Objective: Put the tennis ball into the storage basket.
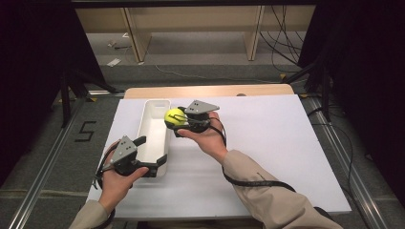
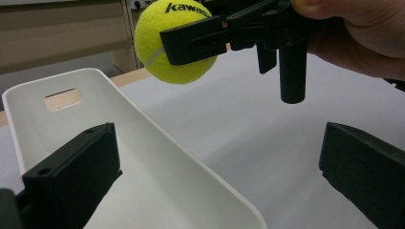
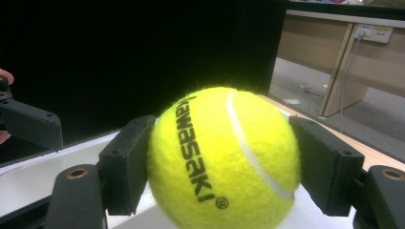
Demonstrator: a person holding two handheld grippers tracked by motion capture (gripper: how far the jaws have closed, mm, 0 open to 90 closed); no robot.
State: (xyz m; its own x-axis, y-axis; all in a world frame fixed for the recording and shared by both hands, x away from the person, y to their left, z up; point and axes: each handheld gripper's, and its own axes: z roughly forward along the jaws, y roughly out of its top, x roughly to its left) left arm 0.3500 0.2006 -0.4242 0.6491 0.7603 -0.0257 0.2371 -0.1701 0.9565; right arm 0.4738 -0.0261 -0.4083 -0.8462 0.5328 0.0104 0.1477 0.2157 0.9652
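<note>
Fuzzy felt on the yellow tennis ball (image 3: 224, 157), a smooth white seam curving across the nap. The white bin (image 2: 157, 167) looks like smooth plastic with a soft sheen. Matt black plastic jaws on the right gripper (image 1: 179, 121). Matt white table sheet (image 1: 267, 143); pale wood edge (image 1: 210, 90) at the far side.

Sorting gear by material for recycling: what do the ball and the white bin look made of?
The tennis ball: yellow felt, matte and fuzzy, stray fibres along its outline, a white seam and printed lettering. The white bin: probably moulded plastic, smooth with a slight sheen, thin walls, rounded rim and a cut-out handle slot.
</note>
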